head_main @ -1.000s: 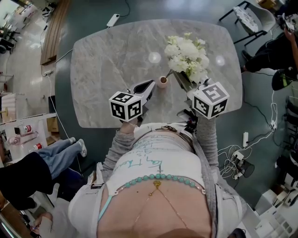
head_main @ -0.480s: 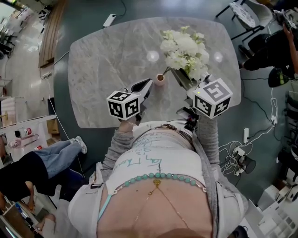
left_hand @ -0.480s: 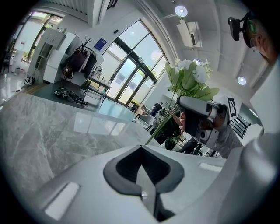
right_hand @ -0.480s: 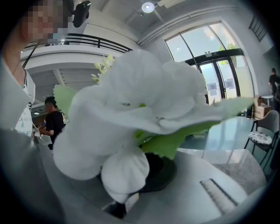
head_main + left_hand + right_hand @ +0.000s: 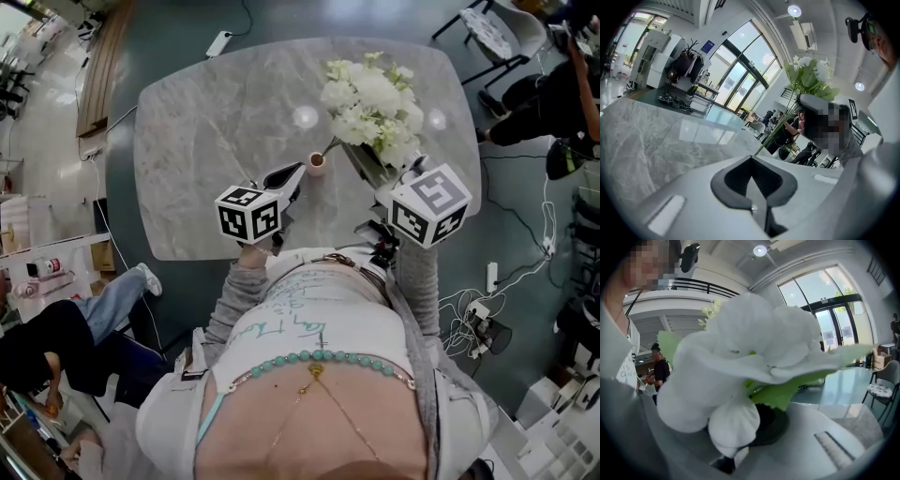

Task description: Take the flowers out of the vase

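Risen slightly, the flowers (image 5: 370, 101), clamped in the right gripper (image 5: 383, 182), hang over the tabletop's (image 5: 216, 122) far right part; lift straight up until the thin stem (image 5: 328, 150) clears the vase (image 5: 316, 165) mid-table, which the left gripper (image 5: 296, 174), jaws pressed together and empty, waits beside.

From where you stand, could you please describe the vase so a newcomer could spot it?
On the grey marble table, look near its middle, just beyond the tip of the left gripper. The vase is the small round pinkish pot there, far smaller than the white flowers to its right.
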Demonstrator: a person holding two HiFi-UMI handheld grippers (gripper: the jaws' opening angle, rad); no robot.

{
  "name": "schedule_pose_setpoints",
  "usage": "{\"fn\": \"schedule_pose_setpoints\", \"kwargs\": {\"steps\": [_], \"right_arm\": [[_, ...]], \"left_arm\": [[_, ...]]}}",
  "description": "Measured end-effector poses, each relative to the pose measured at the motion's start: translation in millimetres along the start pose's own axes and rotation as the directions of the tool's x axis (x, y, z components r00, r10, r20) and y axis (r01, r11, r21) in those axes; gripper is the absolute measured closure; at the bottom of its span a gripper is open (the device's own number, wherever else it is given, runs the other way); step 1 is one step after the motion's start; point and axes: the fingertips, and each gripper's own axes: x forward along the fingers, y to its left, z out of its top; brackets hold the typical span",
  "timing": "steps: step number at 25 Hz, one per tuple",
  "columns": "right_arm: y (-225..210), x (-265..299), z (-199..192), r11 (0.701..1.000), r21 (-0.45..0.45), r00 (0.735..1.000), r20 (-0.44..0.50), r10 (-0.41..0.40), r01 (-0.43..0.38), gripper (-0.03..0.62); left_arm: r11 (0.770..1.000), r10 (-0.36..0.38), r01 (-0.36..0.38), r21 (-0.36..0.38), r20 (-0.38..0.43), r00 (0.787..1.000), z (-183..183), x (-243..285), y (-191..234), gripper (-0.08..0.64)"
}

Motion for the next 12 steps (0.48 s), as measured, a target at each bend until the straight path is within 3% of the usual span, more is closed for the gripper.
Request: {"fn": "schedule_pose_setpoints", "kwargs": {"steps": [12], "right_arm": [[1.0,-5.3,5.3,0.999,-0.026,1.000,0.006,0.021,-0.021,0.554]], "left_arm": [[1.000,0.012,-0.012,-0.009,0.012,1.000,-3.9,3.5,-4.8,0.560]]}}
